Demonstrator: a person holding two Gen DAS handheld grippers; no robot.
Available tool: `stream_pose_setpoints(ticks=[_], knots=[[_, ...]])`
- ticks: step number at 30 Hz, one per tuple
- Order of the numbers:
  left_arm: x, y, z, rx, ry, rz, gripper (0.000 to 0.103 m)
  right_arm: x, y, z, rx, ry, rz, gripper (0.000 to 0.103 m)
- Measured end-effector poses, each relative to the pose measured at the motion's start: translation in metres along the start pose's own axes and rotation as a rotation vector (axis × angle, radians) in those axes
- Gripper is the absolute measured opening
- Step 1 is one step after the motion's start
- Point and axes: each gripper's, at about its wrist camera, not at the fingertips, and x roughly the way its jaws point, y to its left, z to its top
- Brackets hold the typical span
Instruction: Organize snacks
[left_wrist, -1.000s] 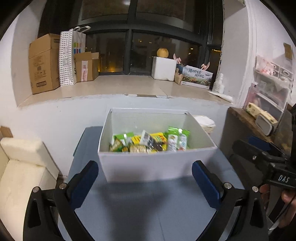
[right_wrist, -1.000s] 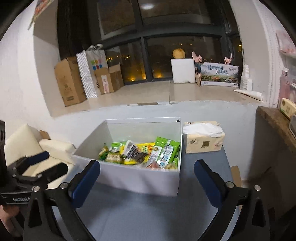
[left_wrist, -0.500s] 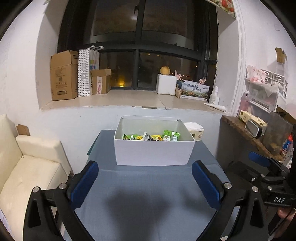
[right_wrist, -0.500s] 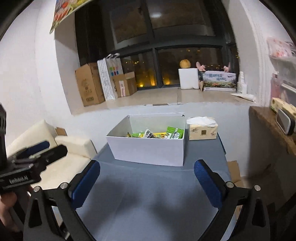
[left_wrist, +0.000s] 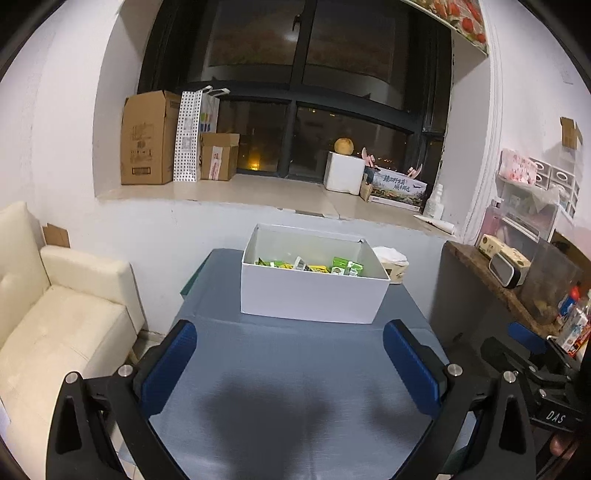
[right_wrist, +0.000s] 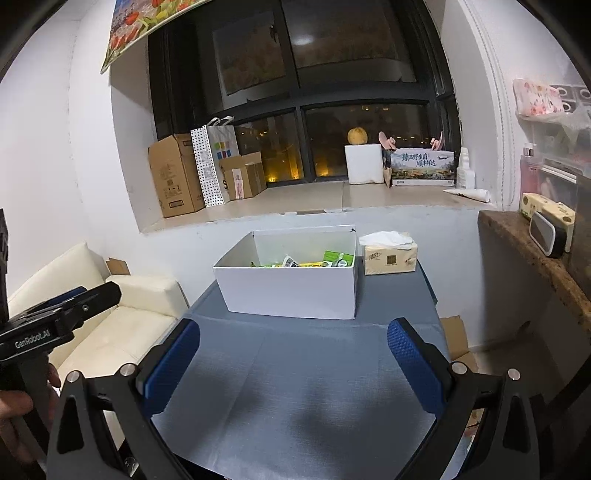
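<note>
A white cardboard box (left_wrist: 314, 295) sat at the far end of a grey-blue table (left_wrist: 295, 387), holding green and yellow snack packets (left_wrist: 314, 266) along its far side. The left gripper (left_wrist: 291, 365) hung above the near part of the table, well short of the box, blue-padded fingers (left_wrist: 168, 365) spread wide and empty. The right gripper (right_wrist: 295, 365) hung likewise, fingers wide, holding nothing. A tissue box (right_wrist: 389, 256) stood just right of the white box. A cream sofa (left_wrist: 55, 321) stood left of the table.
</note>
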Motion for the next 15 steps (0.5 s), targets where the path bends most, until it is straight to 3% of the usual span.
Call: stream_pose_setpoints(ticks=[6, 15], knots=[[0.000, -0.008, -0.004, 0.057, -0.013, 0.084, 0.103, -0.001, 0.001, -0.001, -0.005, 0.005, -0.004, 0.103], [0.002, -0.013, -0.005, 0.066, 0.008, 0.036, 0.103, 0.000, 0.004, -0.003, -0.024, 0.013, -0.008, 0.103]])
